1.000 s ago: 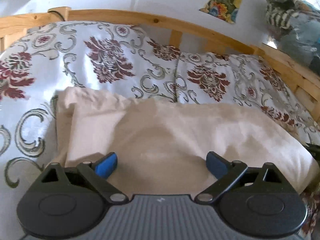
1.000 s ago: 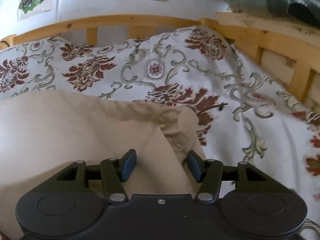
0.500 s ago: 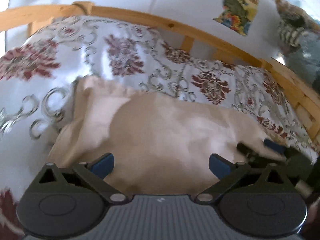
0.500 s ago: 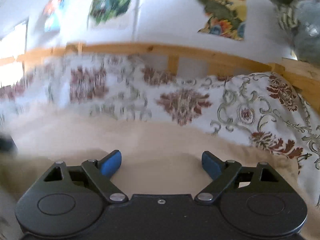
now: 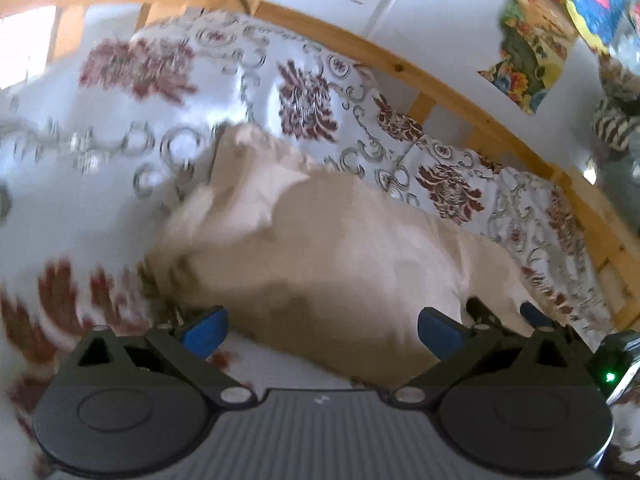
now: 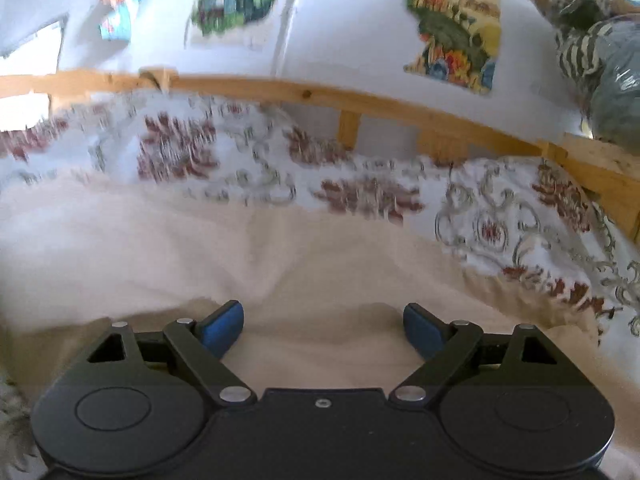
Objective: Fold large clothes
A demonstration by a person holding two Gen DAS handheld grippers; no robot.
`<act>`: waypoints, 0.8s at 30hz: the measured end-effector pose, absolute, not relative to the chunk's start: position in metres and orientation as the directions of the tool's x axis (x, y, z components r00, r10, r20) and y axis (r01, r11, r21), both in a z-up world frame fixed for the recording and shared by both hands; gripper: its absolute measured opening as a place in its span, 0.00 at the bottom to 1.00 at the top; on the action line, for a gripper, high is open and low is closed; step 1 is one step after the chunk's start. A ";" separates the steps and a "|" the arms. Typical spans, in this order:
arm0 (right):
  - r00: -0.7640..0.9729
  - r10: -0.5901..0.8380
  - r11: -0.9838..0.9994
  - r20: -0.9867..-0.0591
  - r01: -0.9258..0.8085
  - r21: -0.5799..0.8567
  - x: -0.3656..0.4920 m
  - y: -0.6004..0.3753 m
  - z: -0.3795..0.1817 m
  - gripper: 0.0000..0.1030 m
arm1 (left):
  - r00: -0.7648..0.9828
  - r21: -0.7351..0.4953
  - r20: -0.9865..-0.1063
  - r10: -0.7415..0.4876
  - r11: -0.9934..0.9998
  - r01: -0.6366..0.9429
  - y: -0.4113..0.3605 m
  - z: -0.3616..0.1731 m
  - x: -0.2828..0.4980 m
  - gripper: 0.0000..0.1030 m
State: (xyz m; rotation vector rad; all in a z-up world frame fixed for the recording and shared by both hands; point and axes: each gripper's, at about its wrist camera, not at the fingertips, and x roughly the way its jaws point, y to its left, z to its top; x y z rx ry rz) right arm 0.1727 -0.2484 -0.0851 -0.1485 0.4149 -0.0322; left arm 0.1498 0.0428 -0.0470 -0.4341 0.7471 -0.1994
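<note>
A large beige garment (image 5: 332, 248) lies folded in a long band across the floral bedspread (image 5: 120, 80). Its left end is bunched and rumpled. My left gripper (image 5: 322, 330) stands open over the garment's near edge, nothing between its blue pads. In the left wrist view the right gripper's fingers (image 5: 486, 312) show at the lower right, resting on the cloth. In the right wrist view the beige garment (image 6: 280, 256) fills the foreground. My right gripper (image 6: 322, 328) hovers open over it, pads apart and gripping nothing.
The wooden bed rail (image 5: 400, 68) runs along the far side and bends round at the right (image 6: 592, 160). Pictures hang on the white wall (image 6: 352, 32). Bagged, striped things (image 6: 600, 60) are piled at the upper right. Bedspread lies bare left of the garment.
My right gripper let go of the garment's right corner, opened wide and swung left over the cloth. My left gripper rolled and shifted, its view now taking in the bunched left end.
</note>
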 end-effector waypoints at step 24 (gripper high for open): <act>0.937 -0.041 0.987 -0.348 -0.016 -0.158 0.163 -0.243 -0.070 0.93 | 0.758 -0.591 -0.567 -0.323 0.801 -0.100 0.067 -0.064 0.205 0.27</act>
